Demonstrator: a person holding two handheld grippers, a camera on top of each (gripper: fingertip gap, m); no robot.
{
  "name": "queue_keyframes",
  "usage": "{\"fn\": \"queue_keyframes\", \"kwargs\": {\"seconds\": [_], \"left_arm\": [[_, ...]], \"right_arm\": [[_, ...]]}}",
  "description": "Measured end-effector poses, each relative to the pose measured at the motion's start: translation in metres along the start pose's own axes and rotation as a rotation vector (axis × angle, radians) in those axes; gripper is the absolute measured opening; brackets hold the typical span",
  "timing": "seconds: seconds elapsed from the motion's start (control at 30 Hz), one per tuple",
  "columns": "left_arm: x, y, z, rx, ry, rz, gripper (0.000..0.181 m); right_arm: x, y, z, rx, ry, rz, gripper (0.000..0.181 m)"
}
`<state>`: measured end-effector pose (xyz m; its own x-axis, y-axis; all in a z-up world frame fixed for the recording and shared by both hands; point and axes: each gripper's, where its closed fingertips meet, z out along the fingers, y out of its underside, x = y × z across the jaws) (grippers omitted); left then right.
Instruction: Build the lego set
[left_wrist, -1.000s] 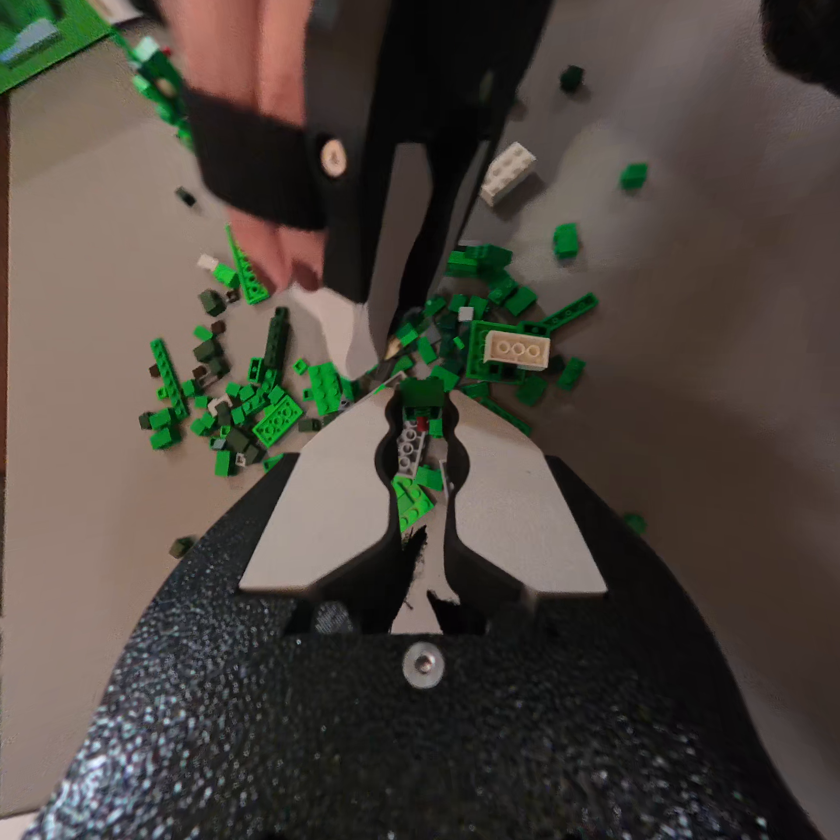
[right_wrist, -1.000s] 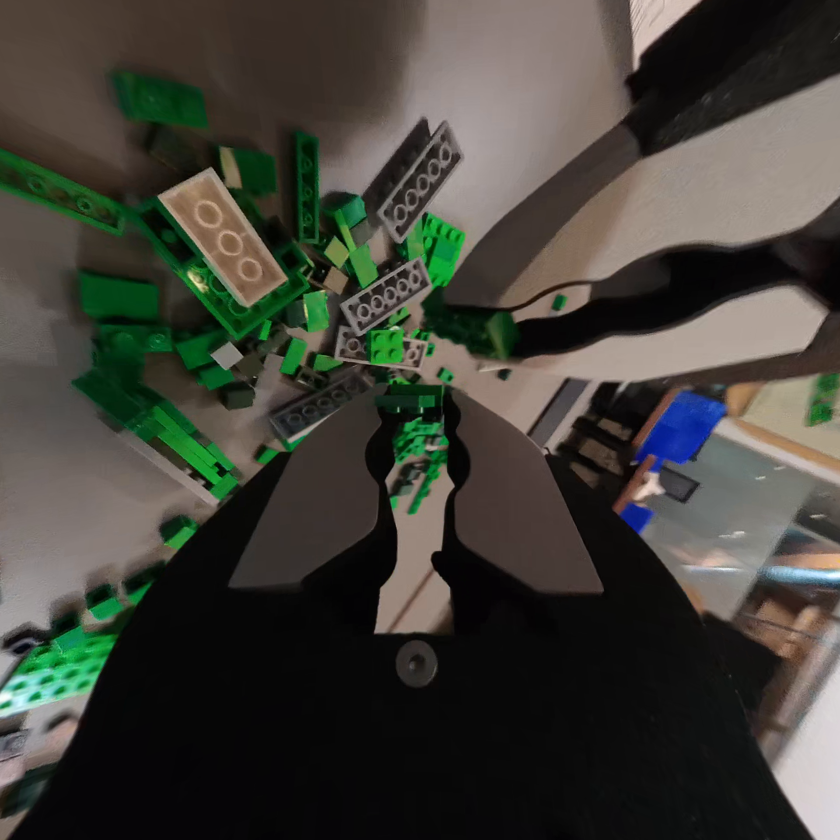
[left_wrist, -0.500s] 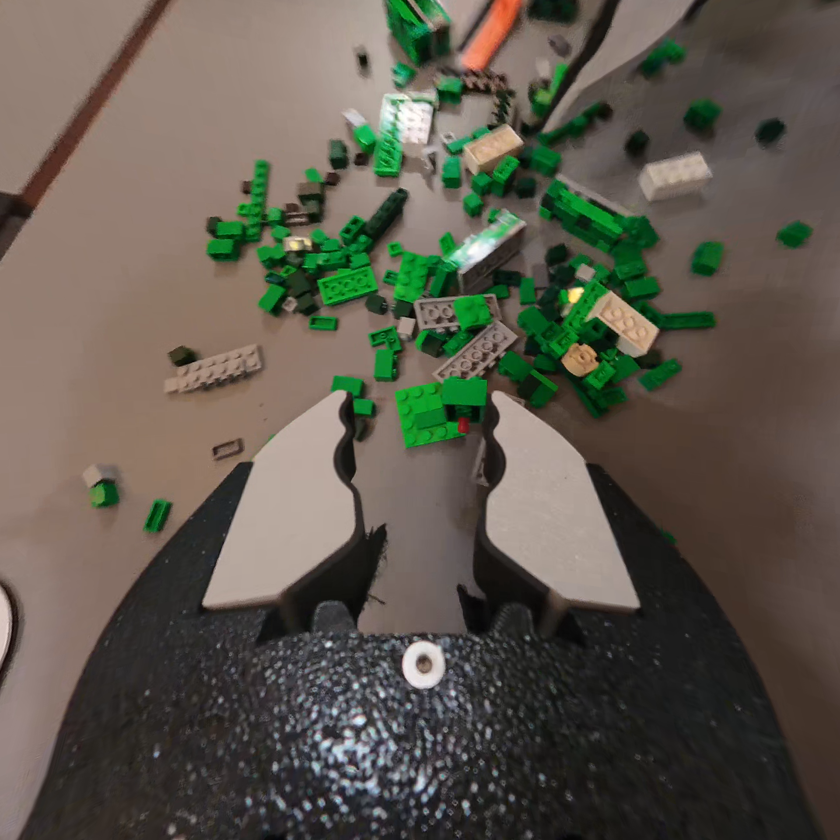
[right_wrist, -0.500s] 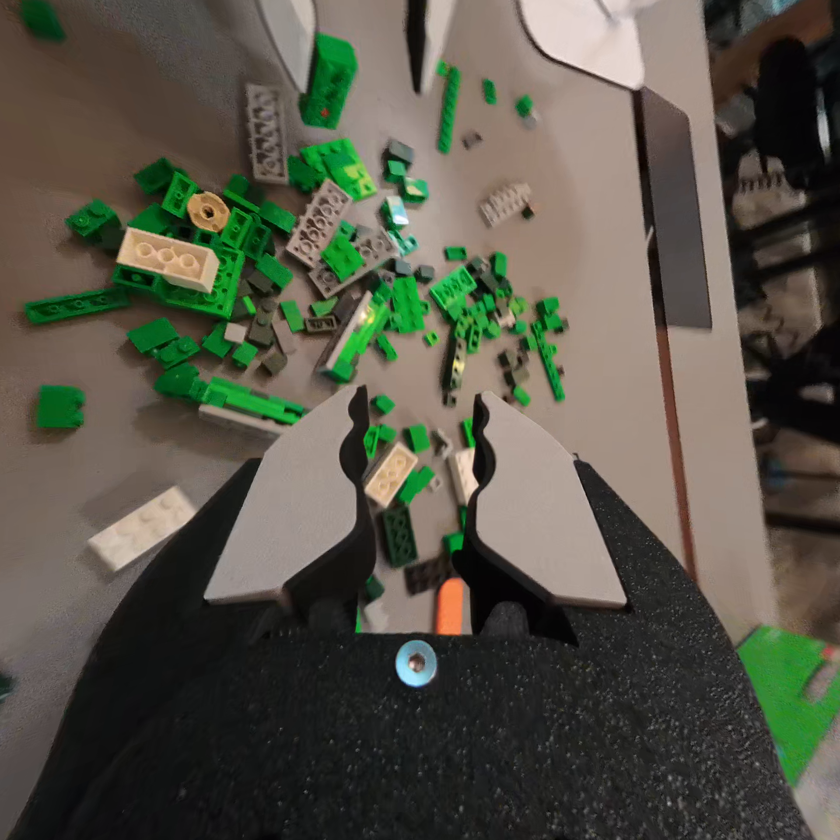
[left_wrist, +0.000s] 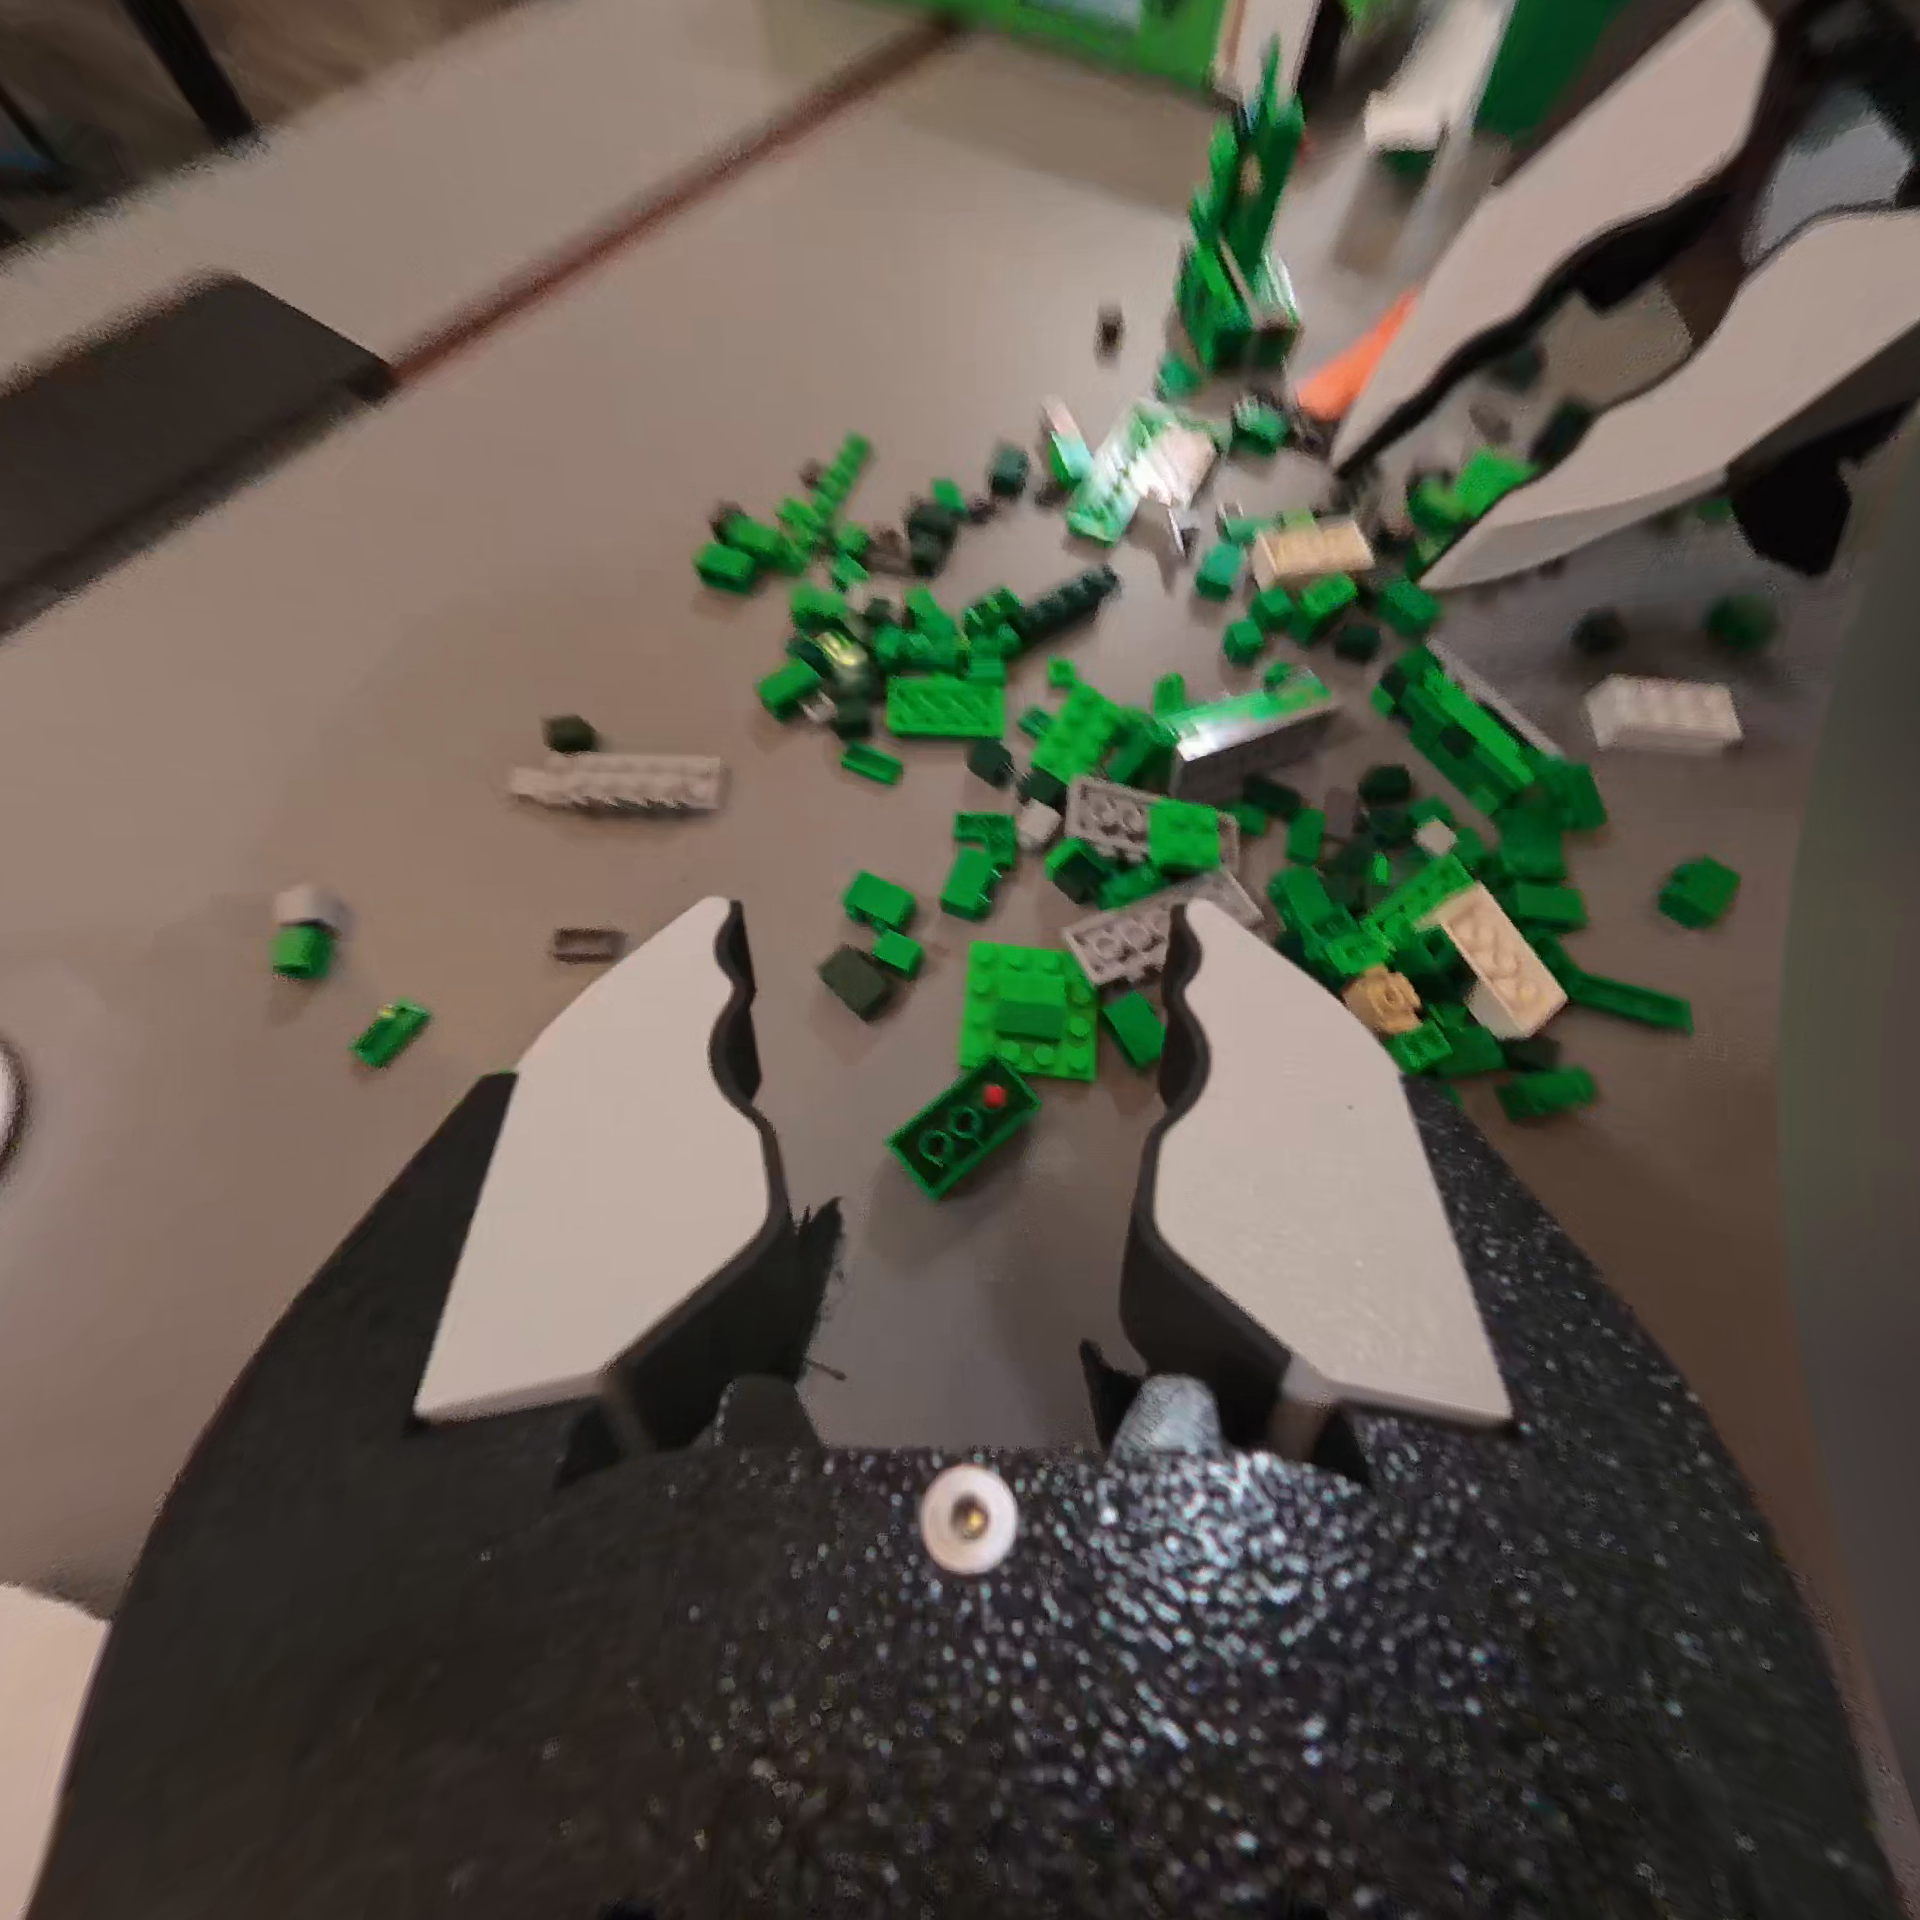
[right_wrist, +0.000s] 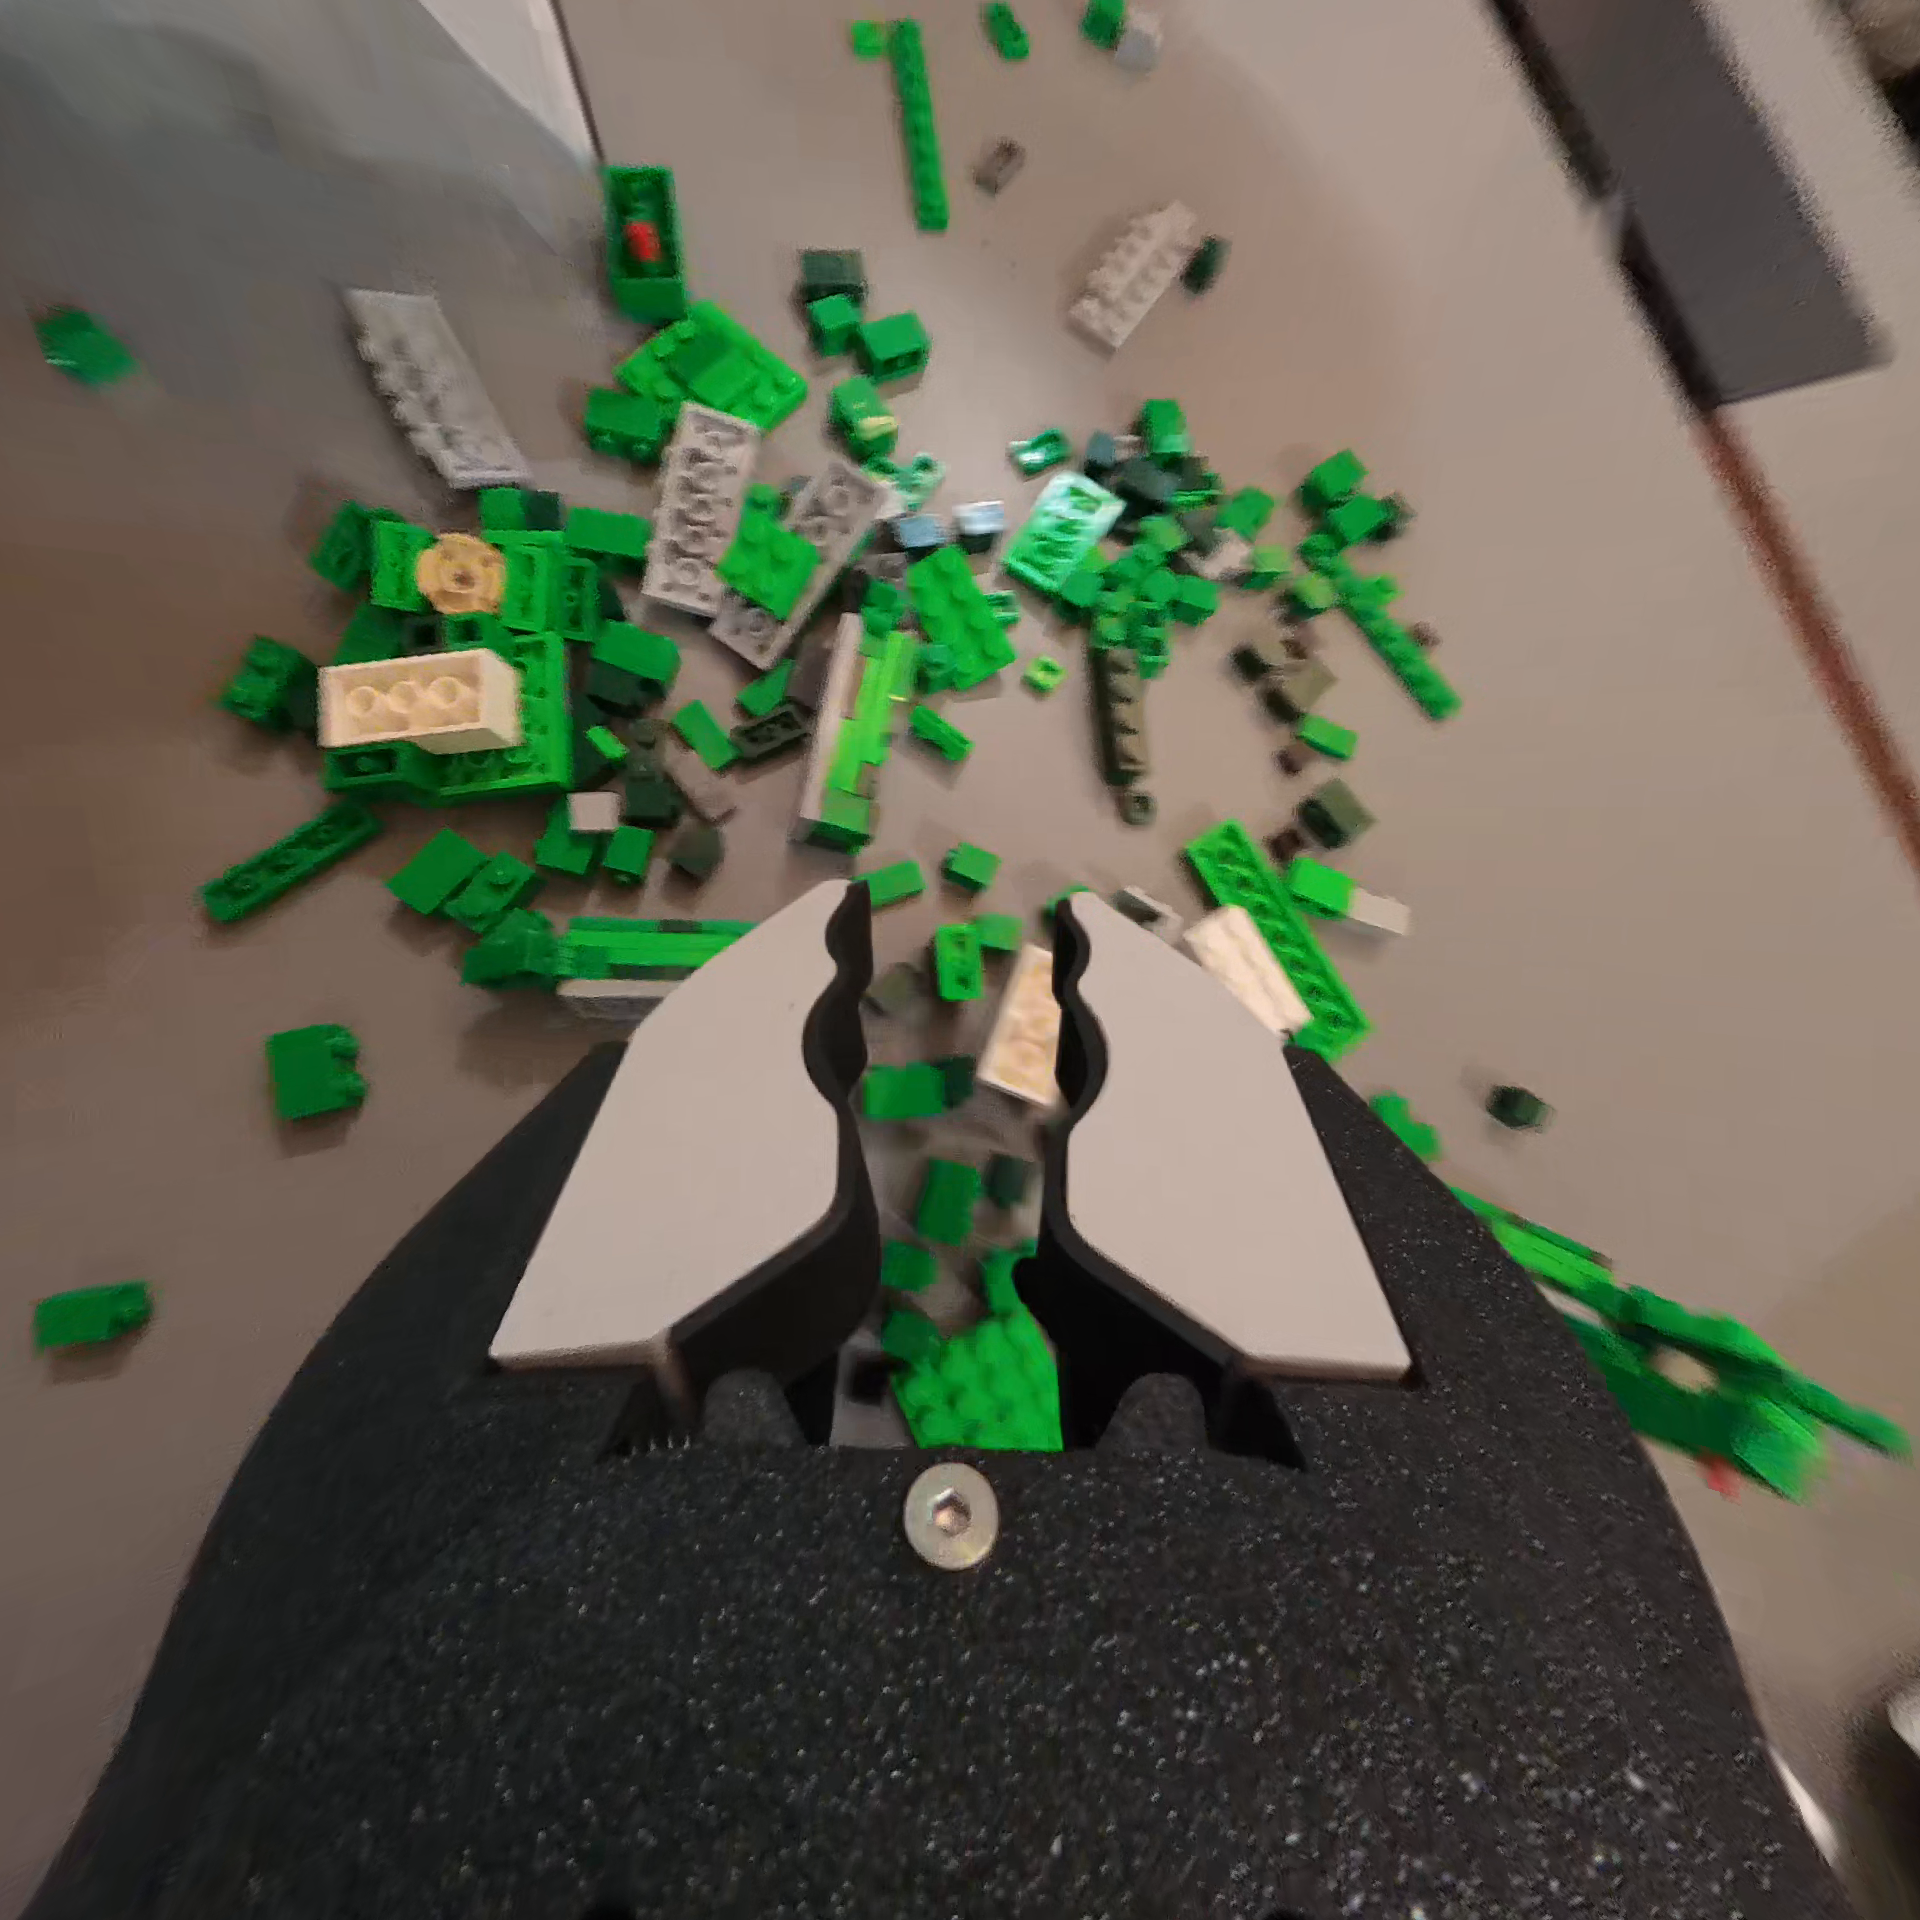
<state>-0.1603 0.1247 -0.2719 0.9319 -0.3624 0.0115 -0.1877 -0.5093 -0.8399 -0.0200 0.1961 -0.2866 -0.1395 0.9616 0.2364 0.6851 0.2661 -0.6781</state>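
Item: my left gripper (left_wrist: 956, 925), jaws spread wide and empty, hanging over the near edge of the pile (left_wrist: 1195, 769).

Item: dark green brick (left_wrist: 961, 1127) with a red dot, lying loose on the table (left_wrist: 416, 582) between those jaws, untouched (probably my next pick, hence the wide spread).

Item: my right gripper (right_wrist: 961, 914), jaws parted and holding nothing, poised over the pile's other side.

Item: tan brick (right_wrist: 1023, 1029), showing in its gap, on the table.

Build: barely begun, I judge; most pieces lie scattered.
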Motion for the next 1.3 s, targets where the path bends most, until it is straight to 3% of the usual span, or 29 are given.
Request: {"fn": "queue_keyframes", "kwargs": {"seconds": [0.03, 0.13, 0.27, 0.4, 0.53, 0.67, 0.83, 0.97, 1.07, 1.2, 1.3], "left_arm": [[-0.009, -0.007, -0.005, 0.081, -0.043, -0.004, 0.071], [-0.034, -0.019, -0.024, 0.315, -0.172, -0.038, 0.058], [-0.052, -0.023, -0.035, 0.474, -0.288, -0.065, 0.075], [-0.045, -0.025, -0.034, 0.502, -0.282, -0.012, 0.073], [-0.037, -0.028, -0.032, 0.527, -0.272, 0.066, 0.068], [-0.034, -0.034, -0.038, 0.591, -0.281, 0.108, 0.063], [-0.040, -0.040, -0.058, 0.713, -0.310, 0.067, 0.047], [-0.045, -0.037, -0.059, 0.712, -0.307, 0.018, 0.045], [-0.043, -0.037, -0.059, 0.713, -0.302, 0.019, 0.043], [-0.046, -0.035, -0.058, 0.700, -0.320, 0.017, 0.042], [-0.054, -0.033, -0.062, 0.712, -0.358, -0.019, 0.042]], "right_arm": [[0.011, 0.002, -0.009, 0.016, 0.077, 0.002, 0.033], [0.048, 0.013, -0.043, 0.126, 0.330, 0.074, 0.032], [0.086, 0.049, -0.078, 0.228, 0.597, 0.194, 0.028], [0.083, 0.063, -0.079, 0.246, 0.548, 0.173, 0.026], [0.103, 0.081, -0.102, 0.184, 0.732, 0.125, 0.025], [0.120, 0.096, -0.128, 0.239, 0.850, 0.196, 0.021], [0.134, 0.113, -0.154, 0.255, 0.965, 0.288, 0.016], [0.136, 0.113, -0.173, 0.242, 1.022, 0.273, 0.011], [0.134, 0.113, -0.184, 0.262, 1.040, 0.293, 0.007], [0.123, 0.093, -0.185, 0.455, 0.944, 0.333, 0.006], [0.119, 0.093, -0.178, 0.509, 0.905, 0.385, 0.005]]}}
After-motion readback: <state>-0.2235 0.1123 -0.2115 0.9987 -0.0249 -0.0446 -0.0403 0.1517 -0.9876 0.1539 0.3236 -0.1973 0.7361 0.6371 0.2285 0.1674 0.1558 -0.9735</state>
